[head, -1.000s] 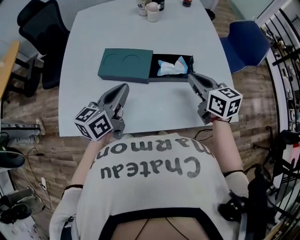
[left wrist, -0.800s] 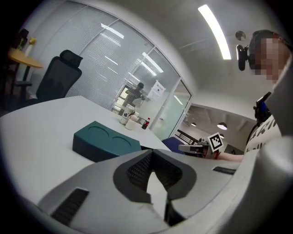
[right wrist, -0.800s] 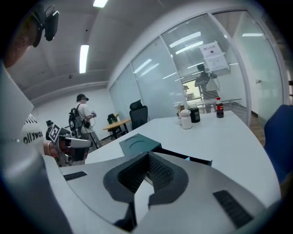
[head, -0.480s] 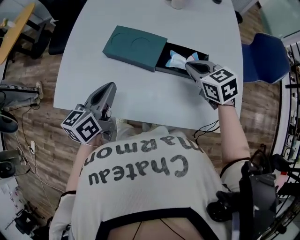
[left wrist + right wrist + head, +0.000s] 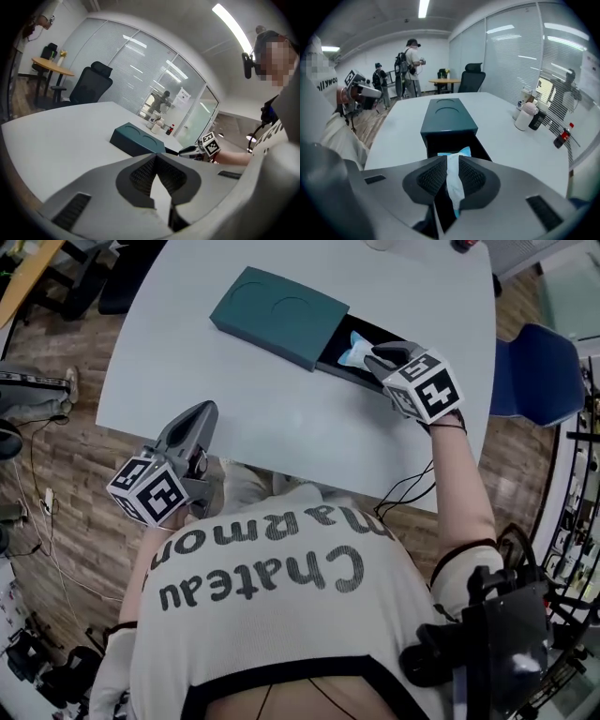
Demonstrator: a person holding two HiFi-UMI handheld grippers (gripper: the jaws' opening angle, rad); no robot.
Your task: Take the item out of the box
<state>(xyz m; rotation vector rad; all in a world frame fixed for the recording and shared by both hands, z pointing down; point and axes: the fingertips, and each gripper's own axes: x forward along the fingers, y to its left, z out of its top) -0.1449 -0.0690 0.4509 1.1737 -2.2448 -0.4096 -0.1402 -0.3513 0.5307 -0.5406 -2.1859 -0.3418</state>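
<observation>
A dark teal box (image 5: 279, 317) lies on the white table (image 5: 272, 427), its black drawer (image 5: 330, 359) slid out to the right. A light blue and white packet (image 5: 354, 349) sits in the drawer. My right gripper (image 5: 377, 356) reaches into the drawer. In the right gripper view its jaws are shut on the packet (image 5: 453, 180), in front of the box (image 5: 448, 117). My left gripper (image 5: 202, 412) hangs at the table's near edge, shut and holding nothing. The left gripper view shows the box (image 5: 136, 143) far ahead of it.
Cups and small bottles (image 5: 528, 114) stand at the table's far end. A blue chair (image 5: 531, 371) is at the right of the table and a black office chair (image 5: 472, 78) beyond it. People stand in the background (image 5: 411, 65). Cables lie on the wooden floor.
My right gripper has moved forward over the open drawer and onto the packet. My left gripper has drawn back to the table's near edge. The head view has swung, so the box looks tilted.
</observation>
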